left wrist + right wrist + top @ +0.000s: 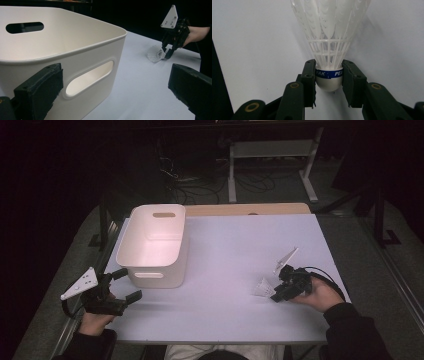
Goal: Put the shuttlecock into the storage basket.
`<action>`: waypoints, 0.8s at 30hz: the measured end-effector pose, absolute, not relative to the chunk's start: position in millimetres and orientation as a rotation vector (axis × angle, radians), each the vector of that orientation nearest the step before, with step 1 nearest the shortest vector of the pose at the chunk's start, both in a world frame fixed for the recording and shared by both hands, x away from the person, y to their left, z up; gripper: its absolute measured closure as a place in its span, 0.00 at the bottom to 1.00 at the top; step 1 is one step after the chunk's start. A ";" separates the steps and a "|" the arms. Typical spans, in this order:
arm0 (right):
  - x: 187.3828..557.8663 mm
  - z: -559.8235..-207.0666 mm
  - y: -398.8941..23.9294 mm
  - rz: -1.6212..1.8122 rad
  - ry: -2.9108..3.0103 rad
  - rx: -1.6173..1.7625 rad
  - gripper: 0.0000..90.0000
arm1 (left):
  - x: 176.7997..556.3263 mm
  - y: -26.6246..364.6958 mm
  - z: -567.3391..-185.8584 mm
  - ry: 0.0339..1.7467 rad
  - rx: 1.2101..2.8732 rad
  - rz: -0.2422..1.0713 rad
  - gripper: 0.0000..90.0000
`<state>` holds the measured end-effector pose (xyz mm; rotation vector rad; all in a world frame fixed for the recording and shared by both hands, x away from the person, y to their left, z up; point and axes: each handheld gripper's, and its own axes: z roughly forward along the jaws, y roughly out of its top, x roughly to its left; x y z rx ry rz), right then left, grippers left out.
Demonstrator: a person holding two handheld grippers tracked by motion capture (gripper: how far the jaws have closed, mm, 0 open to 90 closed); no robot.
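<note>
A white plastic shuttlecock (329,37) lies on the white table, its skirt pointing away from my right gripper (329,75). The right gripper's two black jaws press on both sides of its white cork head at the blue band. From above, the shuttlecock (262,288) sits at the right front of the table with the right gripper (278,294) shut on it. It also shows far off as the shuttlecock (156,53) in the left gripper view. My left gripper (129,285) stands open near the table's left front edge, nothing between its jaws, just in front of the white bin (134,242).
The white bin (75,47) has cut-out handles and looks empty inside. It stands at the table's left rear. A wooden board (240,209) lies along the far edge. Dark floor, cables and a white frame lie beyond the table (230,250).
</note>
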<state>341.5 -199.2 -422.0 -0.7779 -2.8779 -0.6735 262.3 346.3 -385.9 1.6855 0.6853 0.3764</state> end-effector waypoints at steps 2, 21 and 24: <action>341.4 -420.8 -199.8 -0.681 -2.876 -0.779 0.72 | 262.3 346.3 -385.8 0.685 1.686 0.376 0.00; 344.9 -389.2 -201.3 -0.784 -2.899 -0.780 0.72 | 262.3 346.2 -385.9 0.684 1.687 0.376 0.00; 345.7 -386.3 -200.5 -0.793 -2.905 -0.773 0.72 | 262.3 346.3 -385.8 0.684 1.687 0.376 0.00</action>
